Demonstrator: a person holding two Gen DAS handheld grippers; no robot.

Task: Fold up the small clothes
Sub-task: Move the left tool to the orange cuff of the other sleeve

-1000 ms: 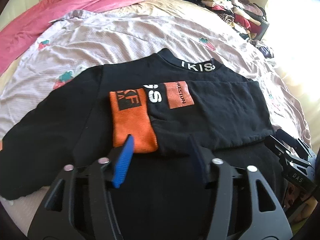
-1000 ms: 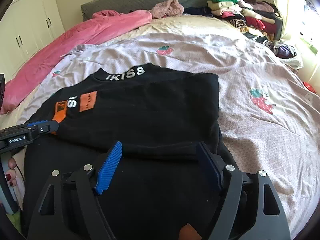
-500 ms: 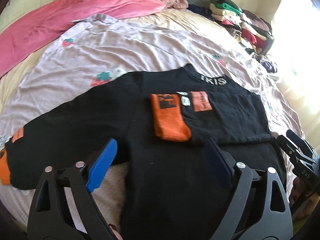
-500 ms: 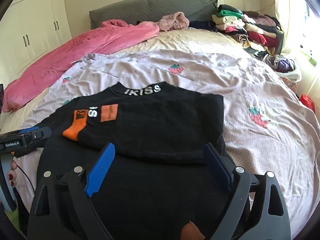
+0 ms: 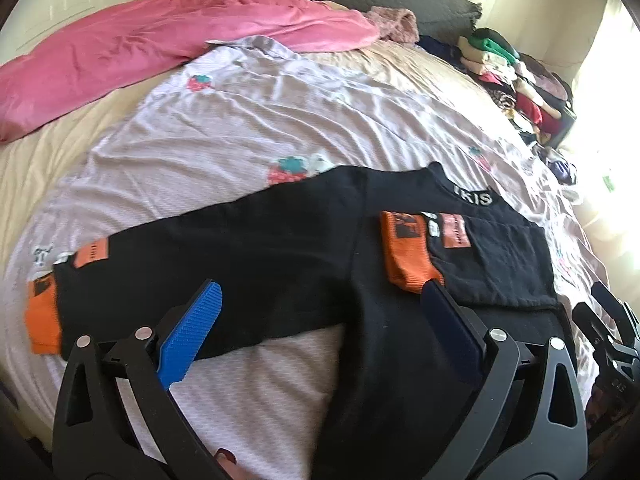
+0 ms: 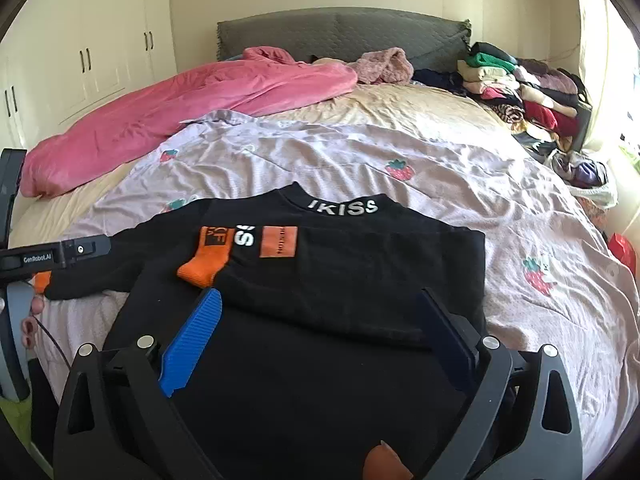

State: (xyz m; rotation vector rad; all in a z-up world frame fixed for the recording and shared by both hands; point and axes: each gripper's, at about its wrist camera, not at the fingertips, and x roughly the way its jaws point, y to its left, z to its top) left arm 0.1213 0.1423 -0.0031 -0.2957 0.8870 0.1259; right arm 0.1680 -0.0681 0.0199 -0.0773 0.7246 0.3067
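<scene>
A small black sweatshirt [image 5: 312,264] with orange cuffs and "IKISS" on the collar lies flat on the bed; it also shows in the right wrist view [image 6: 360,280]. Its right sleeve is folded across the chest, orange cuff [image 5: 408,256] near the middle. Its left sleeve [image 5: 160,280] lies stretched out to the left, ending in an orange cuff [image 5: 42,316]. My left gripper [image 5: 320,304] is open and empty, above the left sleeve and body. My right gripper [image 6: 320,312] is open and empty over the lower body of the sweatshirt.
A strawberry-print sheet [image 6: 400,152] covers the bed. A pink blanket [image 6: 180,108] lies at the far left. A pile of clothes [image 6: 520,92] sits at the far right corner. A white wardrobe [image 6: 80,60] stands to the left.
Both grippers have drawn back and risen from the sweatshirt. My left gripper has swung left, so the stretched-out left sleeve and its cuff have come into view.
</scene>
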